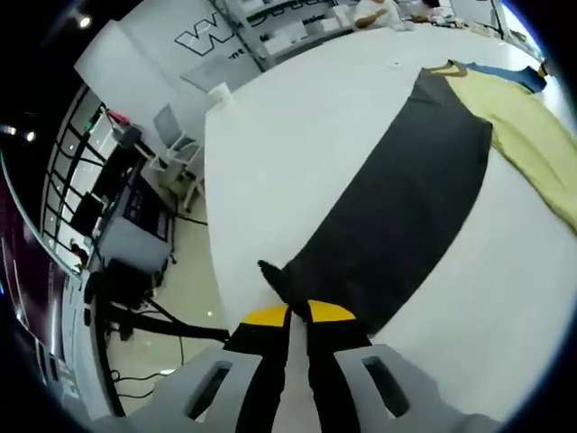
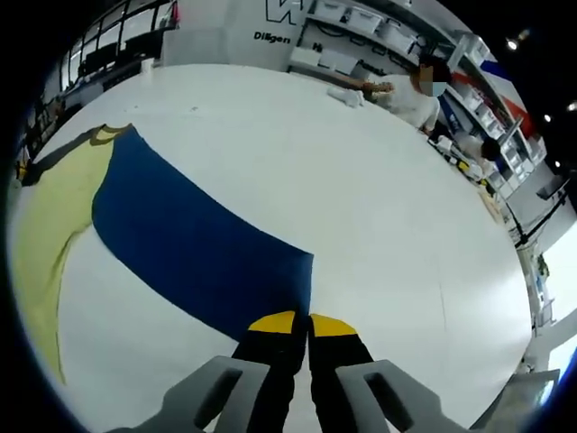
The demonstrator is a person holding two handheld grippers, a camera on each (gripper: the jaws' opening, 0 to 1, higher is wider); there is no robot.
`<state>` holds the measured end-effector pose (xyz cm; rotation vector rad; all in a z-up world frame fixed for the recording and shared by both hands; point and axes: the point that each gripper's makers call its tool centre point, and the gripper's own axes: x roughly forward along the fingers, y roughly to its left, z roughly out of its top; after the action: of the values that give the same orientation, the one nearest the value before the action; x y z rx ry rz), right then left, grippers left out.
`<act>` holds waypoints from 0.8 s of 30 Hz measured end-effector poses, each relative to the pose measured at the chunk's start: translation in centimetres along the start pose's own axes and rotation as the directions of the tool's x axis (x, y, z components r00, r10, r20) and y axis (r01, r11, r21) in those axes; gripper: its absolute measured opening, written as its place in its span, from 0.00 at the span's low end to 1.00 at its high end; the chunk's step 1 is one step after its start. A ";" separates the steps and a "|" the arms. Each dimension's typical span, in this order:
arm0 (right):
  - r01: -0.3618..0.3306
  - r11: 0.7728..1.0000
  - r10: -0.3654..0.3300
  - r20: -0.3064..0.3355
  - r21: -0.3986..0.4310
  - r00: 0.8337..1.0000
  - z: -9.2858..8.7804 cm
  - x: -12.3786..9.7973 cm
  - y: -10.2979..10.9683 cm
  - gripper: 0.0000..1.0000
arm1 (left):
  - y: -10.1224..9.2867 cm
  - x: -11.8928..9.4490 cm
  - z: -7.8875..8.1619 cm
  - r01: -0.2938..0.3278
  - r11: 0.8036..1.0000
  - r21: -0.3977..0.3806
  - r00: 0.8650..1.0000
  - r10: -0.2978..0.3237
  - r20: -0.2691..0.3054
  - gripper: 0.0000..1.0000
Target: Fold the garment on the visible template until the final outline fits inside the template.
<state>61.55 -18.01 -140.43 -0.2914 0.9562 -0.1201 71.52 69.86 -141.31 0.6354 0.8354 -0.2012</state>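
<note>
My left tongs (image 1: pixel 298 311) pinch the black garment (image 1: pixel 406 207) corner at their tips, jaws together. My right tongs (image 2: pixel 302 322) clamp the blue garment (image 2: pixel 189 244) corner. A yellow garment (image 1: pixel 527 126) lies beyond on the white table (image 1: pixel 297 135).

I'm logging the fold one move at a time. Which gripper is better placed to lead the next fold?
Neither clearly: the left gripper is shut on the black fabric panel, the right gripper on the blue fabric panel. Both flank the pale yellow garment, so moving together seems likeliest.
</note>
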 end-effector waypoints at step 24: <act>-0.003 1.000 0.003 0.045 0.005 0.999 -0.2 -1.9 -0.2 0.02 | 0.2 -1.8 1.1 -0.008 1.000 -0.011 0.998 0.009 0.070 0.10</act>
<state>60.28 -17.80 -138.97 -0.2867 0.9115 -0.1125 71.12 69.26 -139.32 0.6182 0.7661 -0.2098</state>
